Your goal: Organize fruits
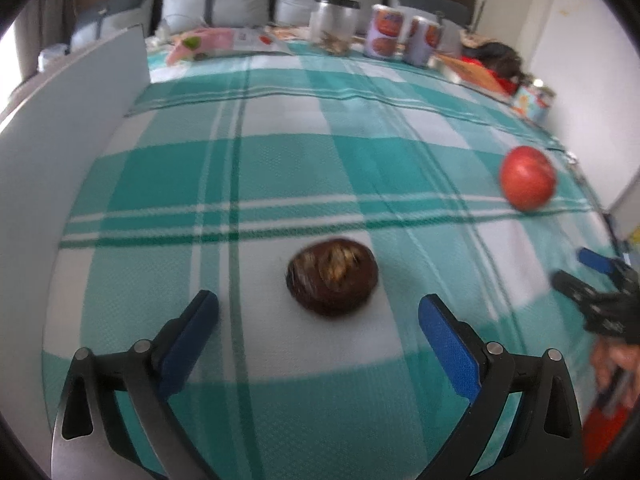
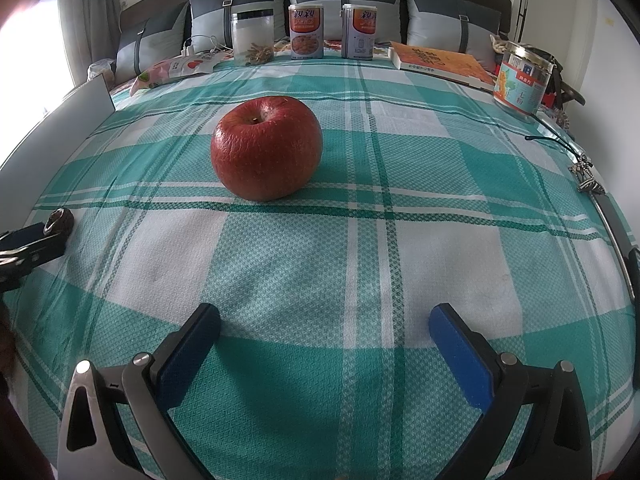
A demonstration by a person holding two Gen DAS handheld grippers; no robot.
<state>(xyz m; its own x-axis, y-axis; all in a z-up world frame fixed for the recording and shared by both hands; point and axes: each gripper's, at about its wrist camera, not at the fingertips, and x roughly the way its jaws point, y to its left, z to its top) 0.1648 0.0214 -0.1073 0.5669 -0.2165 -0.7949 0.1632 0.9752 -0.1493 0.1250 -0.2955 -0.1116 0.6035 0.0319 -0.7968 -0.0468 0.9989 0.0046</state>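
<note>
A dark brown round fruit (image 1: 332,276) lies on the green-and-white checked cloth (image 1: 280,184), just ahead of my left gripper (image 1: 318,312), which is open and empty with its jaws on either side of it, not touching. A red apple (image 2: 267,147) stands upright on the cloth (image 2: 400,240), well ahead of my right gripper (image 2: 324,320), which is open and empty. The apple also shows in the left wrist view (image 1: 527,178) at the far right. The brown fruit (image 2: 59,220) shows at the left edge of the right wrist view, behind the left gripper (image 2: 24,248).
A clear jar (image 2: 253,38), two printed cans (image 2: 306,32), an orange book (image 2: 442,62) and a labelled tin (image 2: 522,78) line the far edge. A snack bag (image 2: 176,70) lies at the back left. A grey board (image 1: 72,112) stands along the left side.
</note>
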